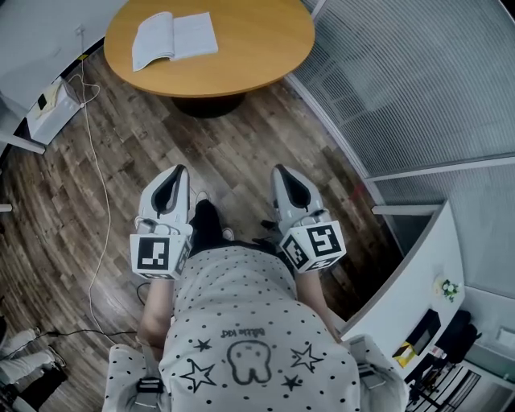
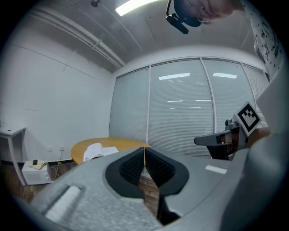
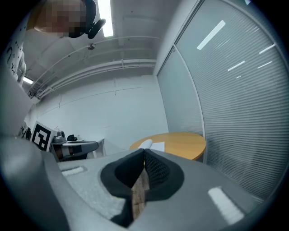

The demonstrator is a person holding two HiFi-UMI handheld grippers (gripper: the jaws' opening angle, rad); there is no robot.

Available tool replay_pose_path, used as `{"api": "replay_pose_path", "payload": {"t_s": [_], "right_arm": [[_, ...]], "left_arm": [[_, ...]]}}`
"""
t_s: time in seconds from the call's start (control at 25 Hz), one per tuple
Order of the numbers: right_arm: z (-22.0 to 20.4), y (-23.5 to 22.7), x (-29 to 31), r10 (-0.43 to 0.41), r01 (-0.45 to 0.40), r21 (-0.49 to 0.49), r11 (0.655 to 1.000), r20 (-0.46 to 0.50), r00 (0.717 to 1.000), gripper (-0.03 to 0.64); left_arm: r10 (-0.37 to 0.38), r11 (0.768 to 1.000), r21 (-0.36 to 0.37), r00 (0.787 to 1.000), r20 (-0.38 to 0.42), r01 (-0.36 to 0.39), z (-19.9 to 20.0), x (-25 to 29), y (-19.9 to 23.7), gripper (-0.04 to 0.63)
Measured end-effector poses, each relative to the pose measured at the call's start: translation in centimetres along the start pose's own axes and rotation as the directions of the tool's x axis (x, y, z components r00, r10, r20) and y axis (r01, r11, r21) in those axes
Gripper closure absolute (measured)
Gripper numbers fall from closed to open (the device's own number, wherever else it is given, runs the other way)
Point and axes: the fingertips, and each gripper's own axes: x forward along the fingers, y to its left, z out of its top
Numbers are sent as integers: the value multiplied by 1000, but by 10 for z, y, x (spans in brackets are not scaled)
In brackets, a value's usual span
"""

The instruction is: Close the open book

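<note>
Book [image 1: 174,38] open on round table [image 1: 257,48], well ahead; left gripper [image 1: 180,169], right gripper [image 1: 278,169] closed, empty; cable [image 1: 98,173] on floor [image 1: 241,153] left.

A round honey-coloured wooden tabletop [image 1: 249,48] stands on dark plank flooring [image 1: 241,153]. Right of it curves a white-slatted glass wall [image 1: 418,80]; left, a plain white wall [image 2: 45,99]; overhead, a strip light [image 2: 135,5].
</note>
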Motion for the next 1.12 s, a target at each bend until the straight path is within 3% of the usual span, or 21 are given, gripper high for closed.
{"api": "replay_pose_path", "payload": {"t_s": [0.36, 0.84, 1.12], "right_arm": [[41, -27, 37, -11, 11, 5, 1000, 20, 1000, 612], [48, 10, 173, 3, -3, -16, 1000, -15, 1000, 612], [43, 13, 193, -42, 42, -13, 999, -22, 999, 612]], "left_arm": [[-21, 1000, -8, 1000, -6, 20, 26, 42, 16, 586], [5, 999, -41, 1000, -17, -5, 21, 88, 149, 586], [13, 999, -52, 1000, -27, -14, 14, 92, 183, 586]]}}
